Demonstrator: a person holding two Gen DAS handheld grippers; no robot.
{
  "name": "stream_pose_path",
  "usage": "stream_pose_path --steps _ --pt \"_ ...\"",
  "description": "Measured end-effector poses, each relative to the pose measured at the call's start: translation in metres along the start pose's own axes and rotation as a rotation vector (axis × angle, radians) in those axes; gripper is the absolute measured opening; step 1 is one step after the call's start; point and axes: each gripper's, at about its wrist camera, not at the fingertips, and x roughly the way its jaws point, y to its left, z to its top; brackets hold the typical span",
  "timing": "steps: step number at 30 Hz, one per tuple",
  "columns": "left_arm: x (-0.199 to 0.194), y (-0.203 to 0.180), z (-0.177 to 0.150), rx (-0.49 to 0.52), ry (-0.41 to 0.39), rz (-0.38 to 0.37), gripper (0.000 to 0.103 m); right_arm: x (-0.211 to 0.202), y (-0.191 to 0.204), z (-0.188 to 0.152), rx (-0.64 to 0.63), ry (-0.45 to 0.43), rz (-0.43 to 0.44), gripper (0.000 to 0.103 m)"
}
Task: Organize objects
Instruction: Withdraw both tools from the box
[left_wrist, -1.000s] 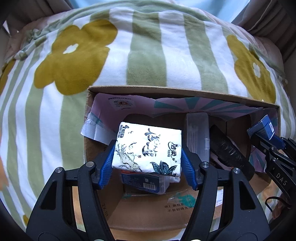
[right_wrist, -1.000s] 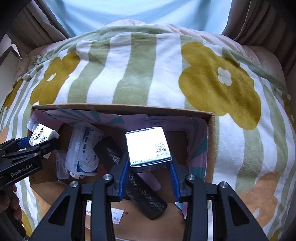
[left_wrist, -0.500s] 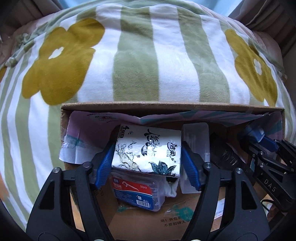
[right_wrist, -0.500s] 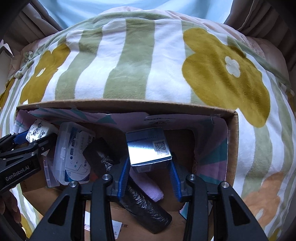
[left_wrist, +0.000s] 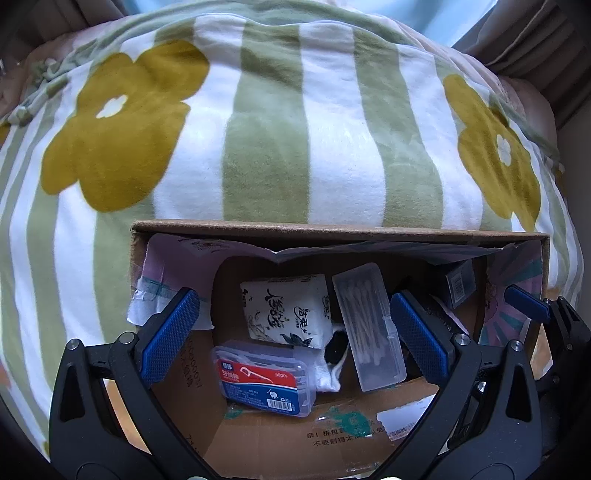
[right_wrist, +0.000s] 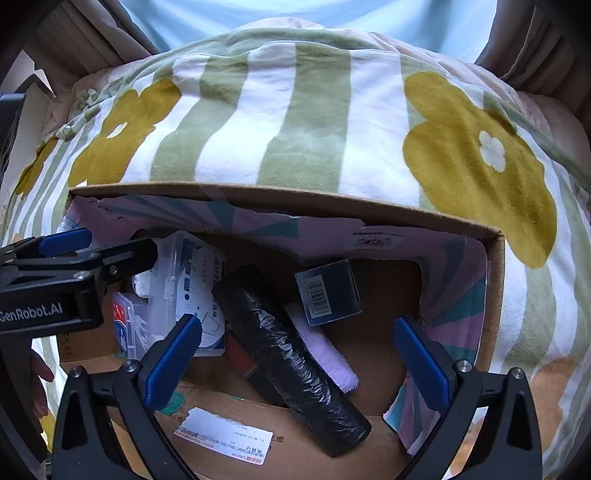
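Both claws hang spread and empty over the cardboard box (left_wrist: 332, 230), which sits on a bed covered by a flowered, striped blanket (left_wrist: 332, 147). Left claw (left_wrist: 291, 328) stands with its blue pads wide apart above the tissue pack (left_wrist: 288, 312); right claw (right_wrist: 297, 350) is equally wide above the small dark box (right_wrist: 328, 293).

Lying flat on the box floor near the back wall, the tissue pack has its long axis running left to right in the left wrist view, printed face up. It looks light and soft, so it should give under pressure; a hold across its short sides, squeezed gently, would probably suit it best. Its wrapper looks smooth and may slip.

Near the box's right rear corner lies the small dark box, barcode face up, one edge propped on a pale purple cloth (right_wrist: 325, 354), so it sits slightly tilted. It looks stiff and light, and its flat opposite faces offer a firm hold.

Just right of the tissue pack, the clear cotton swab case (left_wrist: 369, 326) lies with its long axis running front to back. In front of the pack sits the floss pick case (left_wrist: 264, 380), long axis left to right. Both look rigid and slick. A black bag roll (right_wrist: 291, 354) lies diagonally beside the dark box, soft-skinned and likely to roll.
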Motion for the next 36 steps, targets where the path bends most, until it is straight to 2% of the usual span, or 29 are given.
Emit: stream_pose_path --steps 9,18,28,36 --pt "-0.050 -0.002 -0.002 0.026 -0.058 -0.012 0.103 -0.042 0.009 0.004 -0.011 -0.059 -0.016 0.102" --pt "-0.154 -0.006 -0.030 0.053 -0.172 -0.035 0.103 -0.132 0.022 -0.007 -0.030 -0.148 -0.035 0.102" --pt "-0.274 -0.015 -0.103 0.128 -0.294 -0.050 0.103 -0.234 0.032 -0.066 0.007 -0.226 -0.063 0.103" --pt "-0.325 0.000 -0.192 0.133 -0.353 -0.024 0.103 -0.281 0.035 -0.130 0.016 -0.246 -0.080 0.102"
